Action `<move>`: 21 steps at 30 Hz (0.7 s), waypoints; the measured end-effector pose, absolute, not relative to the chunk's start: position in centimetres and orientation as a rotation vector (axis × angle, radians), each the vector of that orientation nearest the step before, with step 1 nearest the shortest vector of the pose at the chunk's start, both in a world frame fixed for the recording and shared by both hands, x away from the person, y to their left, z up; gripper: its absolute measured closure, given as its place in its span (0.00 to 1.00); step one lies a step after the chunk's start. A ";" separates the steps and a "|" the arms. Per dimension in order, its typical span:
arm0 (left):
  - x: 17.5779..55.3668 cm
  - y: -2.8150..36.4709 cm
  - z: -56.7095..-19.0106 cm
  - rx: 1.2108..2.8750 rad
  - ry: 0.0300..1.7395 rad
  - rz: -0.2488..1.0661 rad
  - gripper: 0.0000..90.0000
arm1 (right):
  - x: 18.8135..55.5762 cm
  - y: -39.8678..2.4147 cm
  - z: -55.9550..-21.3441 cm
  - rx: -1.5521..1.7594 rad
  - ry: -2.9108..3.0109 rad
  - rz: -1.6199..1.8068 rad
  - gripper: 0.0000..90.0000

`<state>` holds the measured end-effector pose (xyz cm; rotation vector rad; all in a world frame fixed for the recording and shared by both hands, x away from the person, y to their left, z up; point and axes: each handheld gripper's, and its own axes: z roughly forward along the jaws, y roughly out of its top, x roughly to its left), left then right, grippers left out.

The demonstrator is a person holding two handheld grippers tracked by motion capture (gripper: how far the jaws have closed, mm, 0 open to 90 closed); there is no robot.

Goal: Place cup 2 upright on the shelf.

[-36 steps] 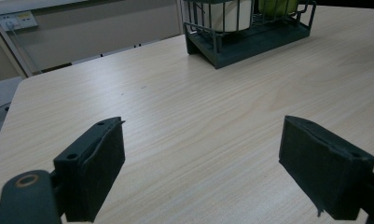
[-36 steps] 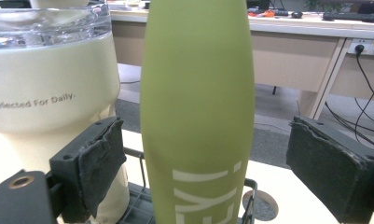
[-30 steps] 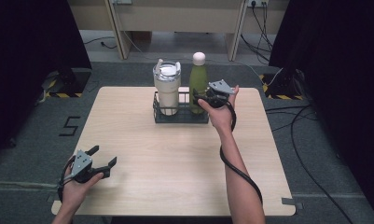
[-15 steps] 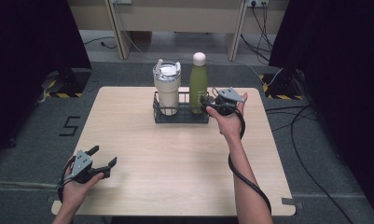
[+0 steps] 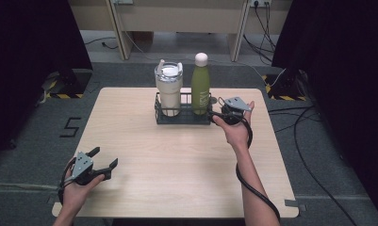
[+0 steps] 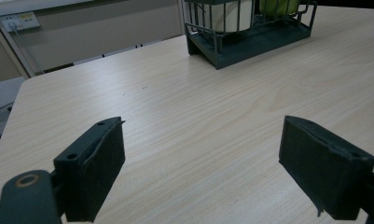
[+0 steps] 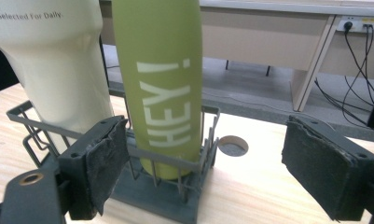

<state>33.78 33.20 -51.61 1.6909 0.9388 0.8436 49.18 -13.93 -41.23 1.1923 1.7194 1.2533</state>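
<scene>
The green bottle (image 5: 200, 87) stands upright in the right compartment of the dark wire rack (image 5: 183, 116), which sits at the far middle of the table (image 5: 177, 174); in the right gripper view the bottle (image 7: 163, 88) shows white lettering running up its side and its base sits behind the rack's (image 7: 173, 186) end bars. Beside it, in the left compartment, stands a cream tumbler (image 5: 168, 89) with a lid, close to the bottle. The right gripper (image 5: 220, 112) is just at the rack's right end, level with the bottle's lower part and pointing at it. Its jaws have just been closing a little, yet they stand apart with nothing between the pads; the bottle lies ahead of them, not touched. A round hole (image 7: 232, 145) in the tabletop shows just beyond the rack. The left gripper (image 5: 104, 160) rests near the table's near left corner, well apart from the rack, its jaws wide and holding nothing; in its own view the rack (image 6: 250, 35) sits far off across bare wood. Cables (image 5: 318, 113) lie on the grey floor to the right.
</scene>
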 end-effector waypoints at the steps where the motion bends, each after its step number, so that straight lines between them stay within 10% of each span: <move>1: 33.8 33.2 -51.6 1.691 0.939 0.844 0.15 | 49.1 -14.1 -41.3 1.192 1.721 1.250 0.16; 21: 33.8 33.1 -51.6 1.690 0.941 0.845 0.15 | 46.4 -16.5 -42.8 1.208 1.722 1.220 0.17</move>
